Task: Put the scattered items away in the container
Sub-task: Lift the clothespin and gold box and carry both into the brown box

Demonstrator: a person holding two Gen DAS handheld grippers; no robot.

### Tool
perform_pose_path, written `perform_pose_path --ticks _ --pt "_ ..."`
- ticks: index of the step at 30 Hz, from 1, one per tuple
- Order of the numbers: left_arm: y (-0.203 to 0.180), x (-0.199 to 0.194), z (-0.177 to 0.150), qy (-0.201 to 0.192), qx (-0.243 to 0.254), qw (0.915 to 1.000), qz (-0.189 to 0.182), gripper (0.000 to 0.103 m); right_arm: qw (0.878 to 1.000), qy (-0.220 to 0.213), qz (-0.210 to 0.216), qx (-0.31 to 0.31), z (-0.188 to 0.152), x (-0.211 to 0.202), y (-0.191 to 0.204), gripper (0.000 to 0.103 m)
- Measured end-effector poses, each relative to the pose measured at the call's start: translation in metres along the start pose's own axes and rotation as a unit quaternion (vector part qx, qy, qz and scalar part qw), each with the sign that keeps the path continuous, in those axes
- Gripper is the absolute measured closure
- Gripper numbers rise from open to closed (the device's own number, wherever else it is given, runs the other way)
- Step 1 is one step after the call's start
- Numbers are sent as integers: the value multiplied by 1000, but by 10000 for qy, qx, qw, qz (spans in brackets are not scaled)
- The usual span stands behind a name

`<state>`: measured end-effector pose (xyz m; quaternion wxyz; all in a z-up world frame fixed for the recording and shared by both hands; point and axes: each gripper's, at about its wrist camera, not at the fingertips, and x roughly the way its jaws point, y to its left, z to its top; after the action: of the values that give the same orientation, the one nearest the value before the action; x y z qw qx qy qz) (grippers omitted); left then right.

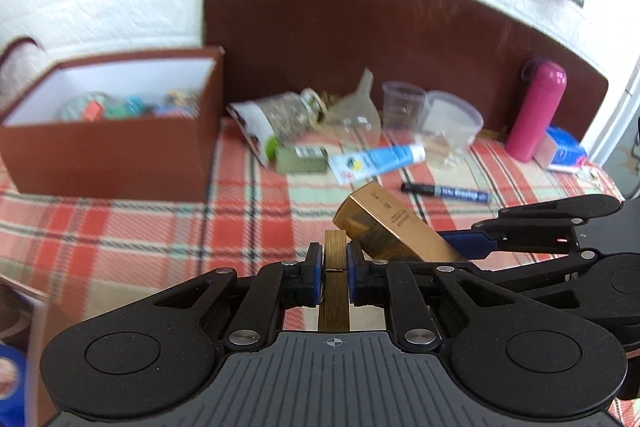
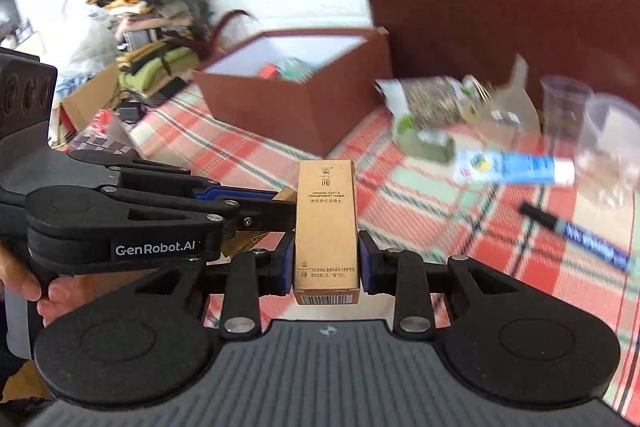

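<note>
A: Right gripper, centre-bottom of its view: fingers clamped on the gold box, held upright above the plaid surface. Left gripper: fingers closed on a thin gold flap at the box's edge.

B: Risk?

A: Two grips on one carton. If the hands pull apart, I'd expect the flap to tear or the box to twist loose.

B: Farther out?

A: Marker and blue tube lie mid-frame. A dropped box could knock them. Brown container, upper left, is well apart.
</note>
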<state>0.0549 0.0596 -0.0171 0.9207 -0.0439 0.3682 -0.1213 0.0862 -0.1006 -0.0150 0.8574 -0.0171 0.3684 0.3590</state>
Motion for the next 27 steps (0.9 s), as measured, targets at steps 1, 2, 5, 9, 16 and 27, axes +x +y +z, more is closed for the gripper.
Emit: perform_pose_path --ticks 1,2,5,9,16,27 --pt "2 -8 4 -64 38 10000 45 95 10000 -25 26 -85 6 -2 5 68" --pt "4 -15 7 -127 66 9999 93 95 9998 -50 52 -170 13 -5 10 68" --pt "14 -34 20 -307 71 9993 218 95 9990 -168 122 -389 37 -8 26 68" --pt "34 -50 43 -540 38 9978 390 95 9975 -323 216 -583 70 -6 45 68" --pt "86 -50 100 -797 -101 9948 622 95 9962 -525 133 -680 140 23 60 68" --pt "175 23 139 -616 -605 9936 728 95 9983 -451 -157 -322 201 126 50 68"
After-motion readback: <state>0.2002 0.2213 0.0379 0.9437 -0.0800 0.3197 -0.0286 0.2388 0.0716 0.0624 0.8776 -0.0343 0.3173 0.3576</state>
